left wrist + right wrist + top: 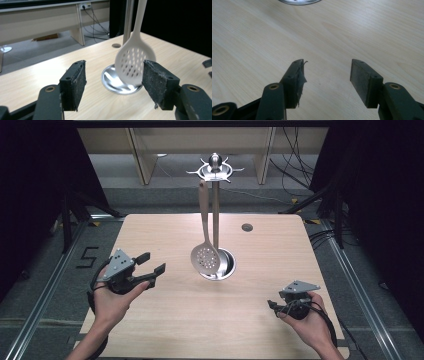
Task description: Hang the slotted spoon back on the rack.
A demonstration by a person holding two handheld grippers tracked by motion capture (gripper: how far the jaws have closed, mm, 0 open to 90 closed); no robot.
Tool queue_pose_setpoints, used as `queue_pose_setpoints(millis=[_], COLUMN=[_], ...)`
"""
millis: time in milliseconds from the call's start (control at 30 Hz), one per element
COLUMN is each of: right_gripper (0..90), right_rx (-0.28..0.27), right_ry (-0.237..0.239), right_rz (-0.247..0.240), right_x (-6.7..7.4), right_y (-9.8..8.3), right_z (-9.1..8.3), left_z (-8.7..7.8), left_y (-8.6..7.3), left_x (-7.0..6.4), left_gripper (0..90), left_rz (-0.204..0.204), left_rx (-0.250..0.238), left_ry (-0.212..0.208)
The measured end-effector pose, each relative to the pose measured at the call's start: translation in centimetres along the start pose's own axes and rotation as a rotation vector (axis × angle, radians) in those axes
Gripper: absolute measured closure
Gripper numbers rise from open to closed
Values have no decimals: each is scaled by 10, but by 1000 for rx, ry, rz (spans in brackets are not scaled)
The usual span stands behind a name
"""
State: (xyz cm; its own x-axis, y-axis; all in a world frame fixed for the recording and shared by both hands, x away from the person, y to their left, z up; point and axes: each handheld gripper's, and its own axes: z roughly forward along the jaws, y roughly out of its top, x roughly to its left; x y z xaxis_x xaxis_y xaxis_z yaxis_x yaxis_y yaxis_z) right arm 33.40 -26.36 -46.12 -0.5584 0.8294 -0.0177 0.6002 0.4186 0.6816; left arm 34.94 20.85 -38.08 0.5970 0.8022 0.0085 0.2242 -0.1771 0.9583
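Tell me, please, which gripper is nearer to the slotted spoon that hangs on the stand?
The left. The left gripper is open just left of the slotted spoon, pointing at its bowl. The right gripper is open lower down near the table's front right, farther away.

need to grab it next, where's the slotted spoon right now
In the high view, the slotted spoon hangs from the metal stand at table centre, right of the open left gripper.

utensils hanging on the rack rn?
1: a slotted spoon hangs from the rack's top ring beside the pole, its head just above the round base. Other hooks look empty.
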Motion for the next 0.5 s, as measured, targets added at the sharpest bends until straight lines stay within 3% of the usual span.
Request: queue_pose_setpoints(millis=[200, 300, 367, 400, 433, 500], right_gripper=[452, 451, 451, 451, 451, 450], right_rx=[8, 8, 8, 8, 7, 5], right_ry=[3, 4, 3, 4, 3, 6], right_rz=[6, 6, -2, -2, -3, 2], right_x=[0, 0, 0, 0, 0, 1], right_y=[0, 0, 0, 0, 0, 1], right_z=[0, 0, 0, 0, 0, 0], left_z=[-4, -2, -1, 0, 1, 3], left_y=[-37, -64, -79, -87, -93, -96], left_x=[6, 13, 17, 17, 18, 20], left_gripper=[353, 353, 350, 347, 344, 339], left_rz=[-28, -50, -102, -170, -210, -220], left_rx=[47, 101, 140, 177, 206, 233], left_ry=[18, 24, 2, -5, -11, 3])
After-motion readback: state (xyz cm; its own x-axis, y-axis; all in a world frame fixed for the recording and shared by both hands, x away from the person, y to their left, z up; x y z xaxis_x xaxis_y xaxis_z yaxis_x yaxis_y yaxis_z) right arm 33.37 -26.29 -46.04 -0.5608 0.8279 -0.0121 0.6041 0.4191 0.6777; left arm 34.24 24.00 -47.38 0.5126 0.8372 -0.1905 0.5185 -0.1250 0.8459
